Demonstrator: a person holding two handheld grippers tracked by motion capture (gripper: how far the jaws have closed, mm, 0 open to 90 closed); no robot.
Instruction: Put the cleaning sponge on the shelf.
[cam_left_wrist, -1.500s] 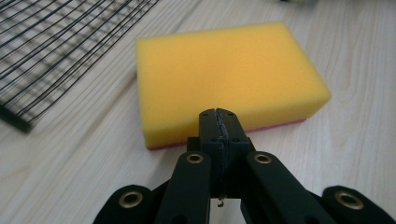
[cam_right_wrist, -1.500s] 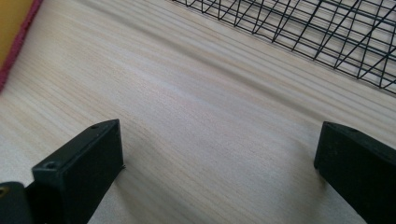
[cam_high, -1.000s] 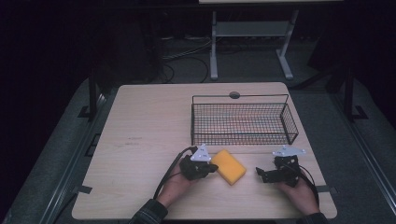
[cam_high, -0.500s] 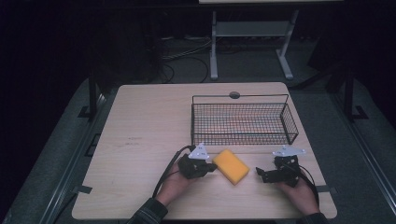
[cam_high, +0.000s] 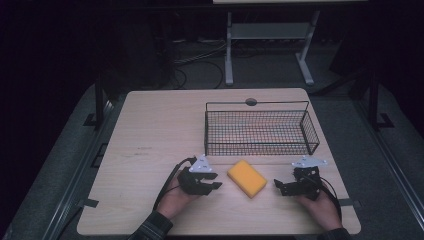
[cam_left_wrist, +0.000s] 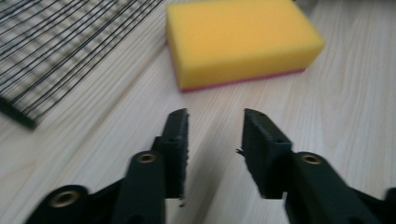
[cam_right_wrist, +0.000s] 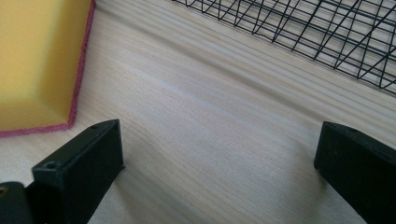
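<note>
Left tool (cam_high: 216, 185): just left of the sponge, apart from it, held low over the counter by the person's left hand (cam_high: 176, 200). Its jaws have just been opening and stand part open with bare wood between them; they hold nothing. In the left gripper view the sponge lies a little way beyond the jaw tips.
Sponge (cam_high: 247, 178): yellow block with a thin pink layer underneath, lying flat on the counter, turned at a slant. It sits free, between the two tools and just in front of the basket, on the person's side.
Basket (cam_high: 260, 146): black wire, rectangular, standing on the counter behind the sponge, towards the far right part of the counter. No item is visible in it.
Right tool (cam_high: 278, 186): right of the sponge, near it but not touching, held by the person's right hand (cam_high: 320, 205). Its jaws stand wide apart with nothing between them, pointing towards the sponge; in the right gripper view the sponge's edge lies just beyond the left jaw.
Counter (cam_high: 150, 130): pale wood grain, bearing sponge and basket.
</note>
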